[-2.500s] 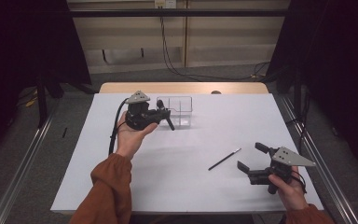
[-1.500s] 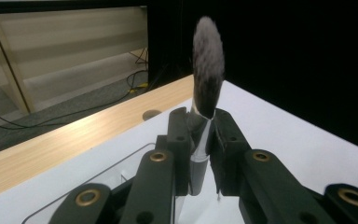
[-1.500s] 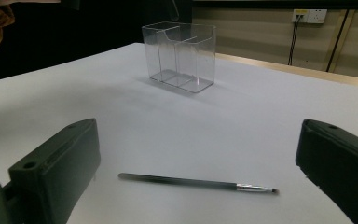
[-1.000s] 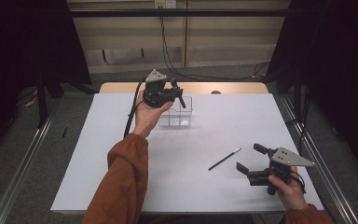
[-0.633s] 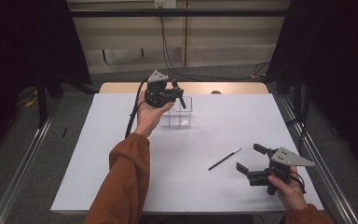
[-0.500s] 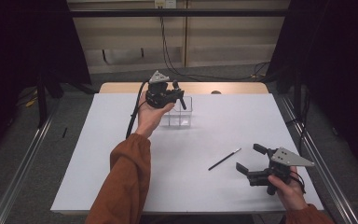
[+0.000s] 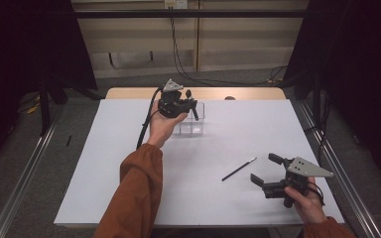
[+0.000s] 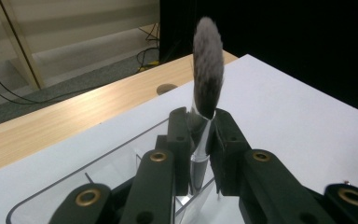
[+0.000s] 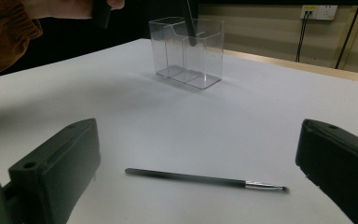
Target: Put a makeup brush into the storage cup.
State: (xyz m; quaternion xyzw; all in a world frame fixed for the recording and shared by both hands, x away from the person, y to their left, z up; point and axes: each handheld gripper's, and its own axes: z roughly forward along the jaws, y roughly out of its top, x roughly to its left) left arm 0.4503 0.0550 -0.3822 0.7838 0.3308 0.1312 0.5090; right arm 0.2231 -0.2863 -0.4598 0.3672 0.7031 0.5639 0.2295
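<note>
White paper is covering the table (image 7: 104, 163); near its far edge the left gripper (image 7: 191, 101), having carried over, is clamping a fluffy makeup brush (image 8: 207, 84) into the clear organizer (image 7: 192, 124), nearly stowed. Near the right edge, the right gripper (image 7: 265, 168) is gaping beside a thin brush (image 7: 238, 169).

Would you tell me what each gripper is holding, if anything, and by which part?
The left gripper clamps a fluffy grey-bristled makeup brush by its silver ferrule, just below the bristles, over the clear plastic organiser. The right gripper holds nothing.
</note>
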